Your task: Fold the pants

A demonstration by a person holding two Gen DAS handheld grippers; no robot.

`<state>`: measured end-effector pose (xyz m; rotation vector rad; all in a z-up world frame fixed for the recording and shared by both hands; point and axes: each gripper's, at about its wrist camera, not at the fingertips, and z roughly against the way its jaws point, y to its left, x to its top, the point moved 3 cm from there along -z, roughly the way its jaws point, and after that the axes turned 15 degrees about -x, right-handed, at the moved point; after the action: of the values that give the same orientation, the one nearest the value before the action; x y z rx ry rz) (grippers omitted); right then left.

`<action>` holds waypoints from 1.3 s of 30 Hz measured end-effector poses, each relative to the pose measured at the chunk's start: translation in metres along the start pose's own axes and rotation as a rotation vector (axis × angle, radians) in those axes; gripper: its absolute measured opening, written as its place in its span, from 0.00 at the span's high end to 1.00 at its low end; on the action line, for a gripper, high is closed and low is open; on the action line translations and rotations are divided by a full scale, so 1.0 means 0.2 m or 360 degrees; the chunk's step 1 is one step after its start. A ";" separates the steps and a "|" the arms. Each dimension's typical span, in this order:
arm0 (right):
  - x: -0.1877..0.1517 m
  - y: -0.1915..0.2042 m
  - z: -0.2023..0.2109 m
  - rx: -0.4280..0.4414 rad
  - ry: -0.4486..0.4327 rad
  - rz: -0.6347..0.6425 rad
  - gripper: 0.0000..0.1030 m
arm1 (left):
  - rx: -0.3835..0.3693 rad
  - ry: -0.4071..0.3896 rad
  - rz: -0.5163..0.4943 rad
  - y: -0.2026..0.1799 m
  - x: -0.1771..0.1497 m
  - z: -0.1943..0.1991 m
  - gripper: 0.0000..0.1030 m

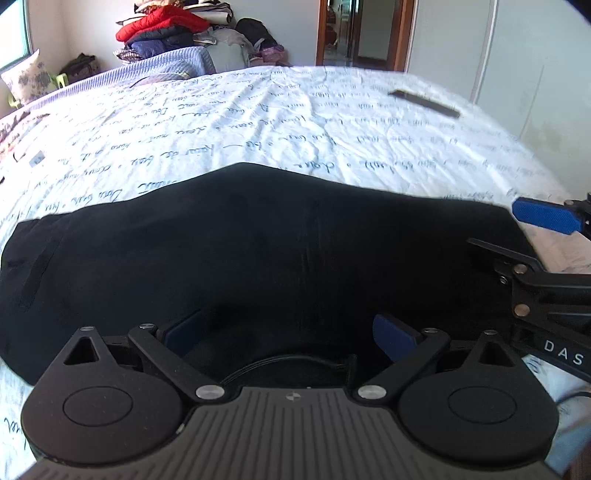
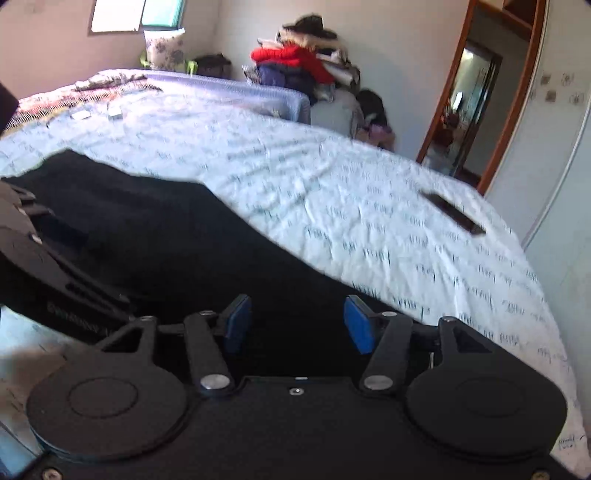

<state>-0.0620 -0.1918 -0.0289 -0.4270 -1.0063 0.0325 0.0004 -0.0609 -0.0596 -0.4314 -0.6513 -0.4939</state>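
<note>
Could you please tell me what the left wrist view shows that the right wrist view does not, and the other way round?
Only the left wrist view shows the pants' whole spread across the bed and the open left gripper over them. Only the right wrist view shows the window and the open right gripper head-on. Both share the black pants, the script-printed sheet, a dark flat object lying on it, the clothes pile and the doorway.

Bright window daylight, fisheye-bent edges, motion blur across the right wrist view.
</note>
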 end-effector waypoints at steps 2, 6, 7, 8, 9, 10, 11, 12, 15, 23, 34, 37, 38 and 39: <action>0.07 0.08 0.06 0.0045 -0.0093 0.0027 0.36 | -0.0006 -0.0051 0.0072 0.12 -0.03 0.12 0.01; 0.18 0.30 0.13 0.0226 -0.0260 0.0122 0.33 | 0.0221 -0.0154 0.0246 0.42 -0.10 0.37 0.02; 0.21 0.36 0.13 0.0274 -0.0286 0.0150 0.33 | 0.0338 -0.0172 0.0293 0.50 -0.10 0.44 0.04; 0.22 0.43 0.14 0.0320 -0.0308 0.0170 0.33 | 0.0422 -0.0193 0.0331 0.57 -0.11 0.50 0.04; 0.24 0.48 0.14 0.0369 -0.0324 0.0189 0.33 | 0.0506 -0.0222 0.0378 0.64 -0.12 0.58 0.04; 0.26 0.55 0.15 0.0421 -0.0337 0.0214 0.33 | 0.0589 -0.0241 0.0425 0.72 -0.13 0.66 0.04; 0.28 0.59 0.15 0.0459 -0.0351 0.0237 0.33 | 0.0677 -0.0268 0.0469 0.79 -0.13 0.75 0.04; 0.29 0.65 0.17 0.0496 -0.0370 0.0267 0.33 | 0.0765 -0.0301 0.0507 0.86 -0.14 0.83 0.03; 0.33 0.76 0.20 0.0571 -0.0422 0.0330 0.33 | 0.1132 -0.0423 0.0690 1.09 -0.16 1.14 0.03; 0.38 1.08 0.23 0.0692 -0.0464 0.0457 0.33 | 0.0821 -0.0581 0.1068 1.40 -0.22 1.28 0.02; 0.23 1.61 0.30 0.0315 -0.0862 0.1225 0.40 | 0.0866 -0.0386 0.0851 1.35 -0.14 0.80 0.02; 0.20 1.65 0.29 0.0256 -0.0879 0.1369 0.40 | 0.0855 -0.0356 0.0800 1.36 -0.13 0.76 0.01; 0.19 1.66 0.29 0.0270 -0.0865 0.1392 0.40 | 0.0859 -0.0336 0.0794 1.37 -0.13 0.74 0.01; 0.19 1.66 0.29 0.0277 -0.0863 0.1404 0.41 | 0.0868 -0.0314 0.0792 1.37 -0.13 0.72 0.01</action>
<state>-0.0339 0.1409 -0.0914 -0.6930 -1.2579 1.0676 0.0684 0.2418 -0.0344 -0.1117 -0.8045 0.2056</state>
